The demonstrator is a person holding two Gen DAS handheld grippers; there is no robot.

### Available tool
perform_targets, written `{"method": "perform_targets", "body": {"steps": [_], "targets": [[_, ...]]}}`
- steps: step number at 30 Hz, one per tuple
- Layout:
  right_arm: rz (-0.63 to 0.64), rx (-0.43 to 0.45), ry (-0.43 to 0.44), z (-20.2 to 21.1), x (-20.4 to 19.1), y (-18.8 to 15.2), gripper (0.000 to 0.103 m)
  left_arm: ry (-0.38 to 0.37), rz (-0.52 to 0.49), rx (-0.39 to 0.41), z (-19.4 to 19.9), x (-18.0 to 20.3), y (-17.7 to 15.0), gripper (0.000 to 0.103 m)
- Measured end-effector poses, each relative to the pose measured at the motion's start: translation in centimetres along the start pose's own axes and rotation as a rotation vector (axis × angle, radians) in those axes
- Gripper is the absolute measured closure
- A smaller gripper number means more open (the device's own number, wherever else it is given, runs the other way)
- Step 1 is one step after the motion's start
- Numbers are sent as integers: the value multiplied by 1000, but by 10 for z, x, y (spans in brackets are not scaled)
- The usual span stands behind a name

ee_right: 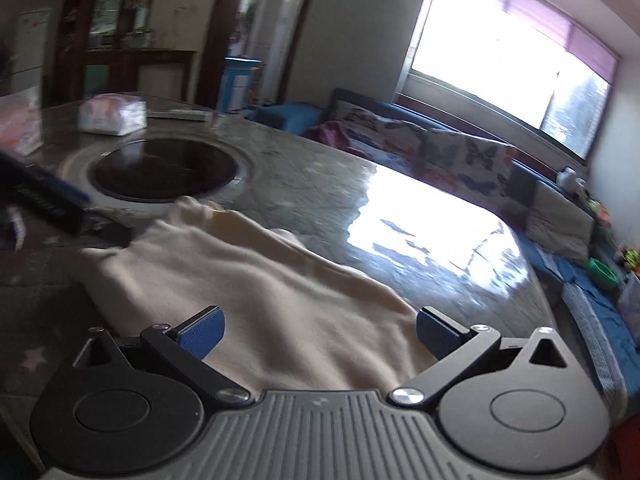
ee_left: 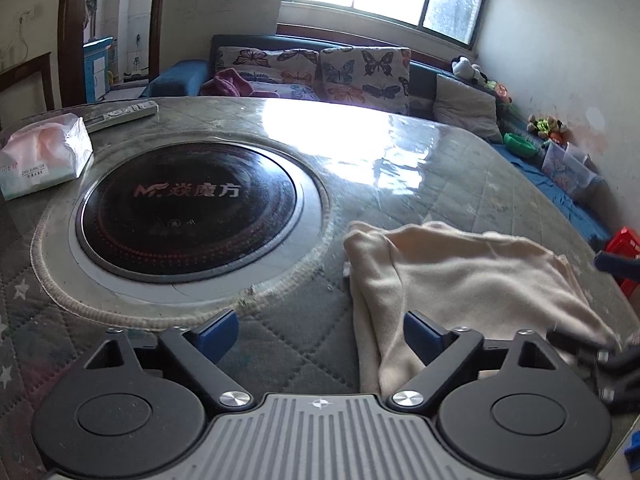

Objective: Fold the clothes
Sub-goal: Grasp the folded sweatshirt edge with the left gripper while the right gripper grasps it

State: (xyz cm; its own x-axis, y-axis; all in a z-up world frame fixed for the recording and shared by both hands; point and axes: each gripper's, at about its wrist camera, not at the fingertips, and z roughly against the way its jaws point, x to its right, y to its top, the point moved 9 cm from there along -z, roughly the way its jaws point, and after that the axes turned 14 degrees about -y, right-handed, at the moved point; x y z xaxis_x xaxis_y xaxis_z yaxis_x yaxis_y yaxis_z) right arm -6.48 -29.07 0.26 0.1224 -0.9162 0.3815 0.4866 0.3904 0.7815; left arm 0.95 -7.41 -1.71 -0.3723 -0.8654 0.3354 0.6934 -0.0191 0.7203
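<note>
A cream-coloured garment [ee_left: 460, 276] lies rumpled on the quilted table cover [ee_left: 288, 320], at the table's near right. My left gripper [ee_left: 320, 334] hangs open over the cloth's left edge, its blue pads [ee_left: 218, 330] wide apart and empty. In the right wrist view the same garment [ee_right: 260, 280] spreads under my right gripper [ee_right: 320, 334], which is open above its near part with nothing between the pads. The left gripper [ee_right: 44, 200] shows as a dark blurred shape at the left of that view. The right gripper's black parts [ee_left: 616, 364] reach into the left wrist view at the right edge.
A round black cooktop [ee_left: 188, 208] is set into the table's middle. A tissue pack [ee_left: 40, 156] and a remote control [ee_left: 124, 114] lie at the far left. A sofa with butterfly cushions [ee_left: 320, 68] stands behind the table, with toys and a red crate [ee_left: 622, 248] along the right wall.
</note>
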Motion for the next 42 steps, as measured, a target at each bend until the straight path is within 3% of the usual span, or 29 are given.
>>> {"method": "perform_targets", "body": {"steps": [4, 12, 14, 19, 23, 26, 29, 37, 40, 42], "targets": [[92, 10, 118, 6, -39, 10, 2, -9, 57, 17, 4, -13, 11, 30], [290, 54, 296, 23, -115, 19, 23, -28, 102, 18, 6, -22, 13, 34], [320, 55, 319, 22, -127, 19, 39, -43, 120, 15, 5, -23, 12, 34], [345, 51, 333, 13, -142, 21, 52, -92, 181, 5, 0, -23, 11, 34], [296, 36, 325, 6, -137, 25, 78, -134, 233, -3, -4, -22, 10, 34], [229, 32, 342, 7, -126, 31, 87, -161, 277, -7, -6, -21, 9, 32], [159, 28, 363, 8, -114, 37, 89, -208, 358, -12, -11, -20, 8, 26], [9, 30, 402, 12, -82, 53, 91, -339, 578, -26, -26, -9, 9, 25], [-6, 32, 419, 13, -77, 52, 91, -393, 656, -38, -35, -7, 6, 29], [-5, 37, 434, 15, -75, 49, 91, -424, 702, -45, -40, -6, 3, 44]]}}
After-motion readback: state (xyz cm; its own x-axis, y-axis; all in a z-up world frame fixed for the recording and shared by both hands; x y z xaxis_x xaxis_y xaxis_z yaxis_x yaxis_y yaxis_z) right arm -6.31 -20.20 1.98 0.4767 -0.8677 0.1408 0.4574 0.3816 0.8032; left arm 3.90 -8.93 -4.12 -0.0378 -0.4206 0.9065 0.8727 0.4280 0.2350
